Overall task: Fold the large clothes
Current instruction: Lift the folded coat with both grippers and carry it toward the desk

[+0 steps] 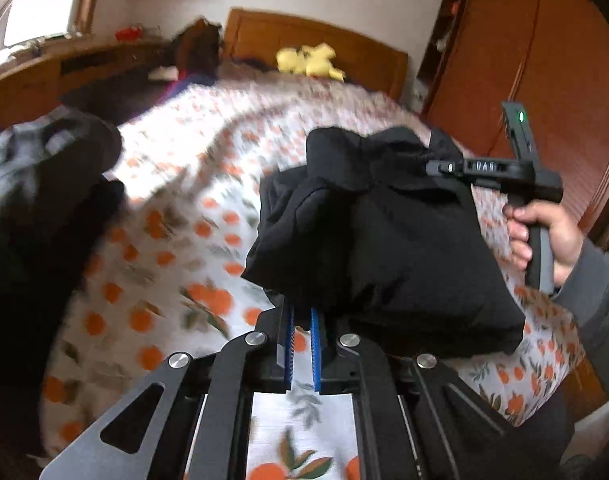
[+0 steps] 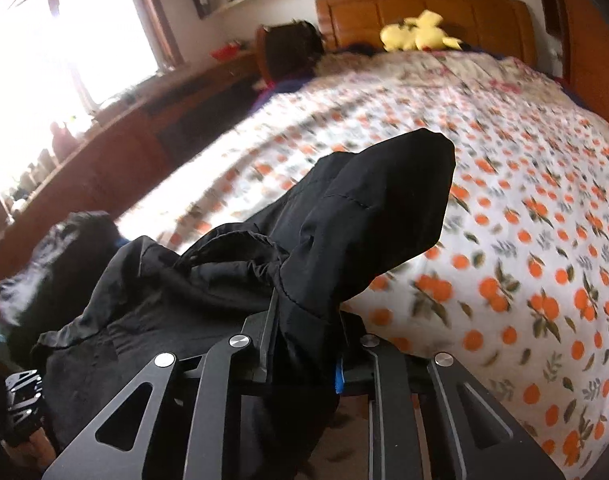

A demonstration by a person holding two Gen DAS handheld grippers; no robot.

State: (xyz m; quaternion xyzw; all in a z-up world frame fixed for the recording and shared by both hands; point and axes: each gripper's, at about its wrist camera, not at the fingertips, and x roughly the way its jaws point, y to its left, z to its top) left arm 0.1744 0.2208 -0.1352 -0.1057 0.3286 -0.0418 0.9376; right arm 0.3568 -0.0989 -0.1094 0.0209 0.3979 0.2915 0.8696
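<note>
Nearest the left wrist camera, the left tool (image 1: pixel 302 320) was clenched on a corner of the black garment (image 1: pixel 384 240), its blue ribbed pads (image 1: pixel 315 344) pinching a thin fold. In the right wrist view the right tool (image 2: pixel 304 344) gripped a thicker bunch of the same cloth, which spilled over its fingers in a soft, matte heap with stitched seams. The garment hung between both tools above the bed (image 1: pixel 184 220), clear of the quilt, so the step in hand looked like lifting it to spread out. The next move probably called for drawing the tools apart and laying the cloth flat. Beyond lay the white quilt printed with oranges, then a yellow plush toy (image 2: pixel 418 32) against the glossy wooden headboard (image 2: pixel 384 8).
</note>
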